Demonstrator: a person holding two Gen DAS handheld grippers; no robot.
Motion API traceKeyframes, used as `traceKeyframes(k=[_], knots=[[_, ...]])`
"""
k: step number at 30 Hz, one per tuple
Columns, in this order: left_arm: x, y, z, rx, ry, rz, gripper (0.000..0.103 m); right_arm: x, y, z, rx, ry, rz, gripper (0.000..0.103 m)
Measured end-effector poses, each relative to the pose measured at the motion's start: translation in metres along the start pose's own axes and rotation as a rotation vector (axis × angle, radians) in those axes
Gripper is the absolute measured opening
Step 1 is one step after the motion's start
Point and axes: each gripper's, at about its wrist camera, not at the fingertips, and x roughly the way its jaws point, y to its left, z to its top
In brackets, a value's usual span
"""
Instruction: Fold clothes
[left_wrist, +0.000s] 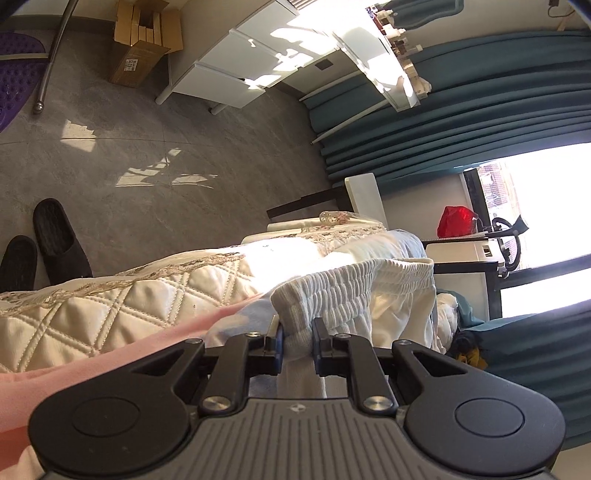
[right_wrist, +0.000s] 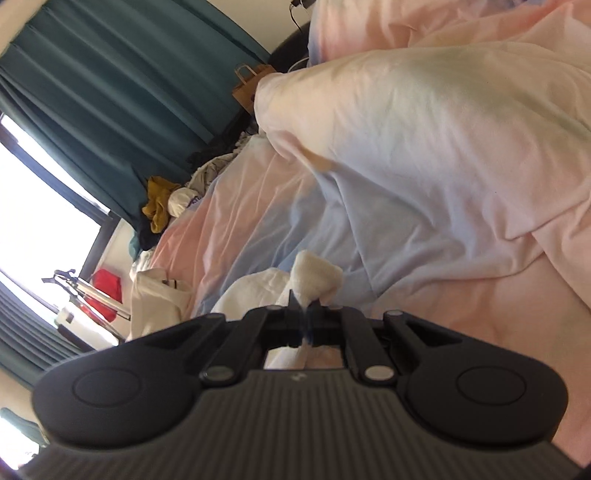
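A white garment with a ribbed elastic waistband (left_wrist: 354, 284) is held up over the bed. My left gripper (left_wrist: 297, 338) is shut on the corner of that waistband. In the right wrist view my right gripper (right_wrist: 304, 314) is shut on another bunched white corner of the garment (right_wrist: 314, 280), whose loose cloth hangs to the left over the pink and blue bedsheet (right_wrist: 280, 206).
A quilted cream bed cover (left_wrist: 122, 306) lies left of the garment, with black slippers (left_wrist: 55, 236) on the grey floor. A rumpled duvet (right_wrist: 424, 122) fills the right of the bed. A pile of clothes (right_wrist: 166, 206) lies by teal curtains (left_wrist: 480, 122). White drawers (left_wrist: 240, 62) stand far off.
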Motion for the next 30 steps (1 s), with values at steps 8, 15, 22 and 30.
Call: traceKeyframes(k=[8, 15, 22, 30], knots=[[-0.017, -0.077, 0.0, 0.106, -0.036, -0.012, 0.016, 0.007, 0.133, 0.063, -0.12, -0.04, 0.178, 0.005], [-0.012, -0.021, -0.009, 0.021, 0.01, -0.046, 0.016, -0.038, 0.12, 0.054, -0.227, -0.115, 0.24, 0.005], [-0.007, 0.017, -0.021, 0.011, 0.027, -0.106, 0.02, -0.015, -0.031, -0.01, -0.063, 0.12, -0.013, 0.006], [-0.053, -0.005, -0.029, 0.172, -0.054, -0.104, 0.057, -0.035, 0.008, -0.006, -0.201, 0.092, -0.02, 0.017]])
